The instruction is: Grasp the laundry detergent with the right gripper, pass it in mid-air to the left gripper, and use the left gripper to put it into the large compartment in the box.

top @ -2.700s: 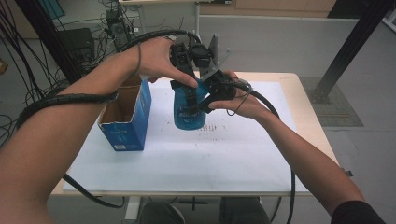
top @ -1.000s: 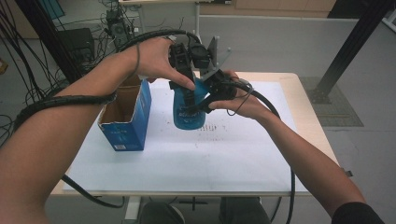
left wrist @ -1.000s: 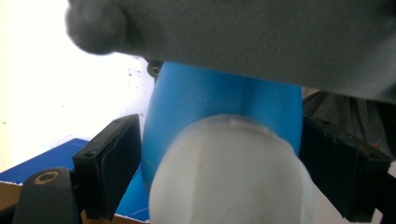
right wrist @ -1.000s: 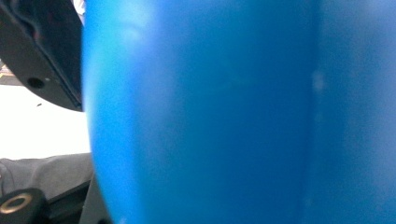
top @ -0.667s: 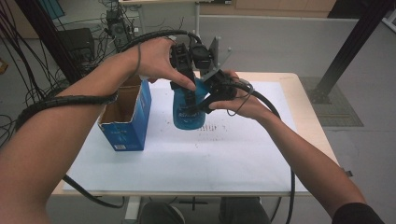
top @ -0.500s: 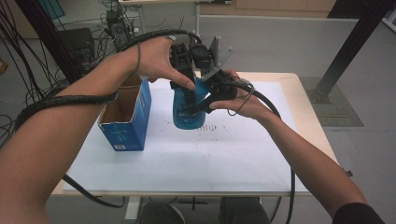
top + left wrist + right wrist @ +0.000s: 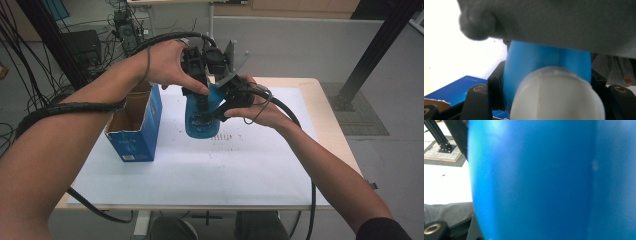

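Observation:
A blue plastic bottle (image 7: pixel 200 122) with a white cap (image 7: pixel 556 97) is held upright above the white table (image 7: pixel 250 170), between both hands. My left gripper (image 7: pixel 200 94) comes down on its top. Its jaws have just been closing and now press on the neck just below the cap from both sides. My right gripper (image 7: pixel 214 111) reaches in from the right and is shut on the bottle's body (image 7: pixel 549 182), which covers most of the right gripper view. The bottle's blue shoulder (image 7: pixel 536 60) shows beyond the cap.
An open blue cardboard box (image 7: pixel 132 142) stands at the table's left, close beside the bottle. Thick black cables (image 7: pixel 75 107) trail from both grippers along the forearms. A black frame post (image 7: pixel 370 55) rises at the far right, off the table.

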Demonstrator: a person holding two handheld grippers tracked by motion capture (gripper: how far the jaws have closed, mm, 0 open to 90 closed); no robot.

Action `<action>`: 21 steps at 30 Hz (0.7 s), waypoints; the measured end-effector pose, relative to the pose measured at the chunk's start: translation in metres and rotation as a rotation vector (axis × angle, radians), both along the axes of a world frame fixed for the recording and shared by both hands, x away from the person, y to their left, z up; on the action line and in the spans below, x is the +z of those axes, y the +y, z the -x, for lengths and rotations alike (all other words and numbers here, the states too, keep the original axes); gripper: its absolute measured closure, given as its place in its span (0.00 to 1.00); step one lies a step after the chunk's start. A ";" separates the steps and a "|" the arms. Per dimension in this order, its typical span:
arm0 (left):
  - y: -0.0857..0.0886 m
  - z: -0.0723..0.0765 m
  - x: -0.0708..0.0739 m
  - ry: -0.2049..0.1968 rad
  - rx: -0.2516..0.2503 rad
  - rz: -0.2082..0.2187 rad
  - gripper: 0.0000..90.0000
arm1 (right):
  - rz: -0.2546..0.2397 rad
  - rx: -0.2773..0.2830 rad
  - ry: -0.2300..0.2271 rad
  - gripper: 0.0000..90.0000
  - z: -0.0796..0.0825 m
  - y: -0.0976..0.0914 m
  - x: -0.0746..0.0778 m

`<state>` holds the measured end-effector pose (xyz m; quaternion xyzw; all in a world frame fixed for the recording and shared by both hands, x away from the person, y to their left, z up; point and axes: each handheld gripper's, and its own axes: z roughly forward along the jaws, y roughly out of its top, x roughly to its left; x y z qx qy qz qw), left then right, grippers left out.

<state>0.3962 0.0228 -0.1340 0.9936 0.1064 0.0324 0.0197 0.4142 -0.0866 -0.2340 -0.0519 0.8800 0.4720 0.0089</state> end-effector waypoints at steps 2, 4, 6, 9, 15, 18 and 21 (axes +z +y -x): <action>0.000 0.000 0.000 -0.002 0.001 0.000 0.41 | -0.001 0.000 0.001 0.49 0.000 0.000 0.000; 0.000 0.000 -0.001 -0.001 0.000 0.001 0.41 | -0.001 0.000 -0.001 0.49 0.000 0.000 -0.001; 0.001 0.000 -0.001 0.003 0.002 -0.001 0.41 | -0.001 0.001 -0.002 0.49 0.000 0.001 -0.001; 0.001 0.000 -0.002 0.004 0.002 0.000 0.41 | -0.001 0.002 -0.001 0.49 0.000 0.001 -0.002; 0.001 -0.001 -0.004 0.011 0.001 -0.004 0.41 | 0.002 0.009 0.002 0.49 -0.001 0.002 -0.004; 0.000 -0.001 -0.004 0.008 0.005 0.000 0.41 | 0.004 0.004 0.009 0.49 -0.001 0.001 -0.004; 0.000 -0.002 -0.004 0.014 0.005 0.000 0.41 | -0.004 0.023 -0.012 0.48 -0.004 0.001 -0.005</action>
